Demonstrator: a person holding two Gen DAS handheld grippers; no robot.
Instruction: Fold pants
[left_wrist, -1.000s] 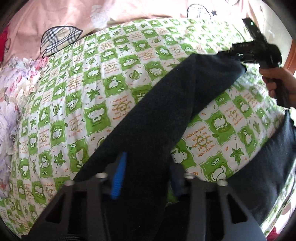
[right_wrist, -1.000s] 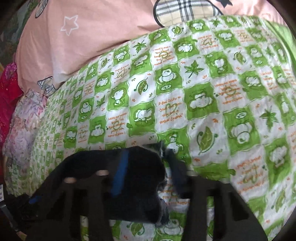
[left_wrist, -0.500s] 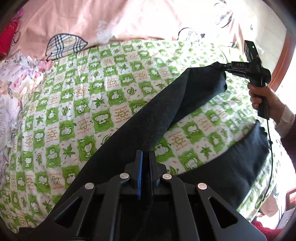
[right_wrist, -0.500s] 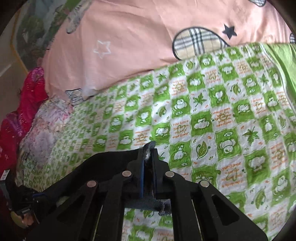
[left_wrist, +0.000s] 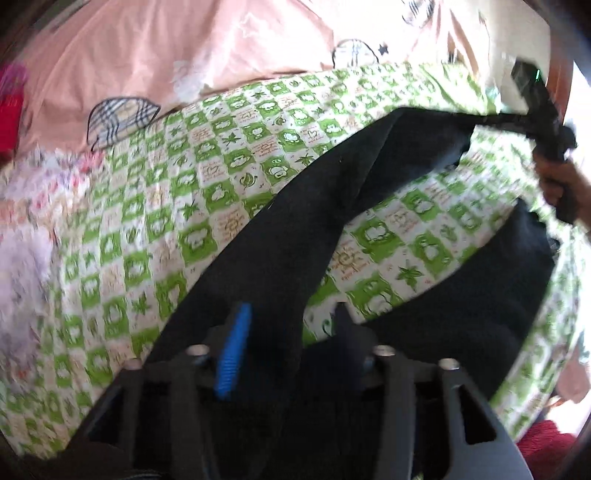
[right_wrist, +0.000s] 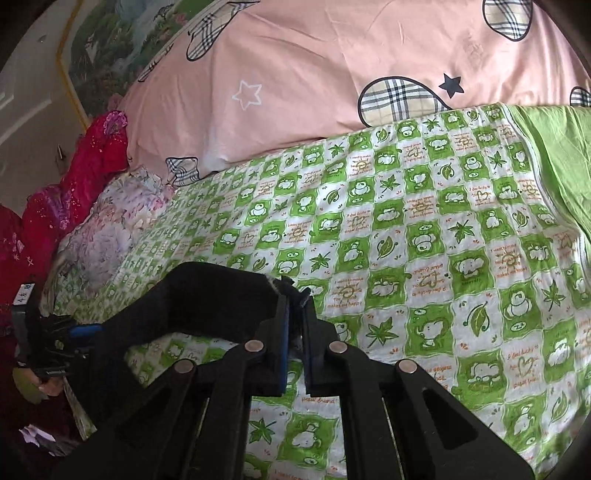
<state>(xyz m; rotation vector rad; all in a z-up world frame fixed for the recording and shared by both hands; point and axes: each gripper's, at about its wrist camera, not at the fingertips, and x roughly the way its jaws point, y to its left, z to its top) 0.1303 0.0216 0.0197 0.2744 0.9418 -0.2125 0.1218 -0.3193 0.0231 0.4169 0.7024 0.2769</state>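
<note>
Dark navy pants (left_wrist: 295, 229) lie spread across a green-and-white checked bedspread (left_wrist: 192, 206). One leg runs from my left gripper (left_wrist: 288, 325) up to the right gripper (left_wrist: 491, 118) at the far right; the other leg (left_wrist: 491, 280) lies lower right. My left gripper's jaws stand apart with the pants fabric between them. In the right wrist view my right gripper (right_wrist: 293, 306) is shut on the pants' leg end (right_wrist: 221, 295) and holds it above the bedspread (right_wrist: 424, 236). The left gripper (right_wrist: 62, 332) shows at the far left there.
A pink duvet (right_wrist: 332, 74) with plaid shapes lies at the far side of the bed. A floral cloth (right_wrist: 110, 229) and red fabric (right_wrist: 92, 166) lie at the left. Plain green fabric (right_wrist: 554, 147) lies at the right edge.
My left gripper, shut half a second ago, has opened around the pants. My right gripper stays shut on the leg end and has lifted it higher.
</note>
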